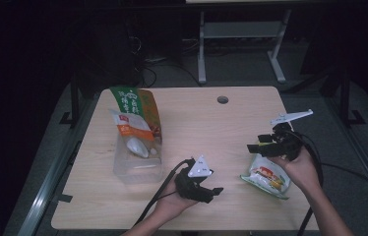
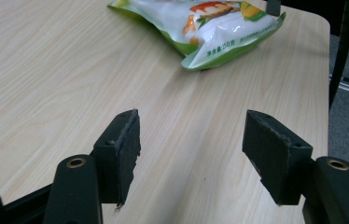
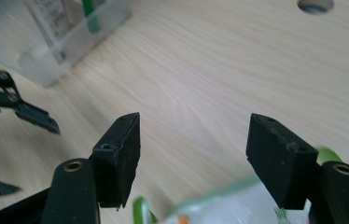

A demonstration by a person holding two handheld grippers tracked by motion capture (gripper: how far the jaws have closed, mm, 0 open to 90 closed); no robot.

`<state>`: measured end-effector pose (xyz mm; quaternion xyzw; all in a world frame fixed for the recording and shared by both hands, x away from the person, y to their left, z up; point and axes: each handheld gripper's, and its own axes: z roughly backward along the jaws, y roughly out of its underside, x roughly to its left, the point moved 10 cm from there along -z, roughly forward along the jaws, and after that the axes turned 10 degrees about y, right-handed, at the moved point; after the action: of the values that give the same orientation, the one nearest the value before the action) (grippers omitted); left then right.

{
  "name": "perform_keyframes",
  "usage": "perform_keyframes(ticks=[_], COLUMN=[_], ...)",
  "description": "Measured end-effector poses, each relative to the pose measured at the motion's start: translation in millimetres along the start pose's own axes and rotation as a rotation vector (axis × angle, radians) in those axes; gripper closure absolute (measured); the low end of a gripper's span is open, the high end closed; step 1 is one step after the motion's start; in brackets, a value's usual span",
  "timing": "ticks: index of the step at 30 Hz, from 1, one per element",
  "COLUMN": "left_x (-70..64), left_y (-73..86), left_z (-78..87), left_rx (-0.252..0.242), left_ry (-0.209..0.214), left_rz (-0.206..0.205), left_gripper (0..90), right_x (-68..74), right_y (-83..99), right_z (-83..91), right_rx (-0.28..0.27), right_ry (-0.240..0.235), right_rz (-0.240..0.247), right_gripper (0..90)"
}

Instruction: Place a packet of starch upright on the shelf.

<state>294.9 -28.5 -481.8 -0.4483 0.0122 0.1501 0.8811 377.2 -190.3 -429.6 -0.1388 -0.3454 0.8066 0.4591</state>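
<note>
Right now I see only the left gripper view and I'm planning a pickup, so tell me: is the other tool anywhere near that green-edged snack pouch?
Observer: Yes. The right tool is just past the far end of the snack pouch, and the hand holding it is over the pouch.
Operator: Is it gripping anything?
Observer: No. Its own view shows the jaws wide apart with nothing between them, and the pouch's edge lies below them.
Operator: Where could the pouch go?
Observer: A clear plastic box stands on the left part of the table, with a tall green-and-orange bag sticking up out of it.
</note>
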Motion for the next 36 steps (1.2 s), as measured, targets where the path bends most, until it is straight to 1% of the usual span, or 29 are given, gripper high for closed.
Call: perform_keyframes(ticks=[1,4,5,6,10,11,12,14,15,16,19,25,27,30,32,35,36], left_x=[-0.3,-0.8,-0.5,-1.1,-2.3,-2.0,-2.1,-2.5,-4.2,-4.5,-7.1,-7.5,-7.5,-6.2,-5.1,-4.1,-3.4], left_y=[-1.5,-4.0,-4.3,-5.9,-13.4,-15.5,-18.3,-22.7,-25.0,-26.6,-33.9,-44.4,-47.0,-50.8,-53.8,-58.1,-59.3], left_z=[-1.8,-8.6,-9.9,-11.8,-20.7,-23.1,-25.8,-30.9,-34.1,-36.2,-45.1,-62.1,-67.6,-74.3,-78.5,-84.5,-86.2], left_rx=[-0.005,0.001,0.007,0.005,0.001,0.006,0.001,0.007,0.003,0.013,0.003,0.014,0.016,0.025,0.029,0.022,0.020], left_ry=[0.004,0.008,0.011,0.012,0.020,0.023,0.023,0.025,0.032,0.034,0.044,0.057,0.064,0.066,0.066,0.064,0.063], left_rz=[0.000,0.007,-0.002,0.001,-0.007,-0.019,-0.022,-0.030,-0.021,-0.030,-0.029,-0.040,-0.030,-0.037,-0.043,-0.033,-0.032], left_gripper=[36.6,36.9,36.9,37.0,37.6,37.8,38.0,38.4,38.6,38.8,40.0,43.4,44.8,47.4,49.1,53.0,54.2], right_x=[-4.3,-16.1,-19.9,-21.6,-33.3,-36.1,-38.7,-43.7,-46.3,-48.4,-56.5,-71.1,-75.2,-81.2,-85.3,-90.2,-92.0], right_y=[4.9,20.6,25.2,28.1,42.4,45.1,48.1,54.1,56.8,59.5,67.7,83.8,88.5,95.8,100.2,106.1,108.0], right_z=[0.1,1.2,1.7,2.2,5.6,6.2,6.7,7.3,7.8,8.5,10.5,14.7,16.1,16.4,16.1,14.9,14.1], right_rx=[0.003,0.022,0.028,0.031,0.045,0.045,0.052,0.061,0.063,0.062,0.066,0.080,0.083,0.093,0.100,0.107,0.107], right_ry=[0.008,0.023,0.029,0.029,0.053,0.057,0.062,0.070,0.075,0.075,0.088,0.114,0.123,0.133,0.140,0.142,0.144], right_rz=[-0.005,-0.037,-0.042,-0.057,-0.076,-0.081,-0.091,-0.100,-0.103,-0.111,-0.131,-0.170,-0.177,-0.191,-0.209,-0.228,-0.223], right_gripper=[34.3,34.3,34.3,34.3,34.5,34.5,34.5,34.3,34.2,34.2,34.2,34.2,34.2,34.2,34.1,34.1,34.1])
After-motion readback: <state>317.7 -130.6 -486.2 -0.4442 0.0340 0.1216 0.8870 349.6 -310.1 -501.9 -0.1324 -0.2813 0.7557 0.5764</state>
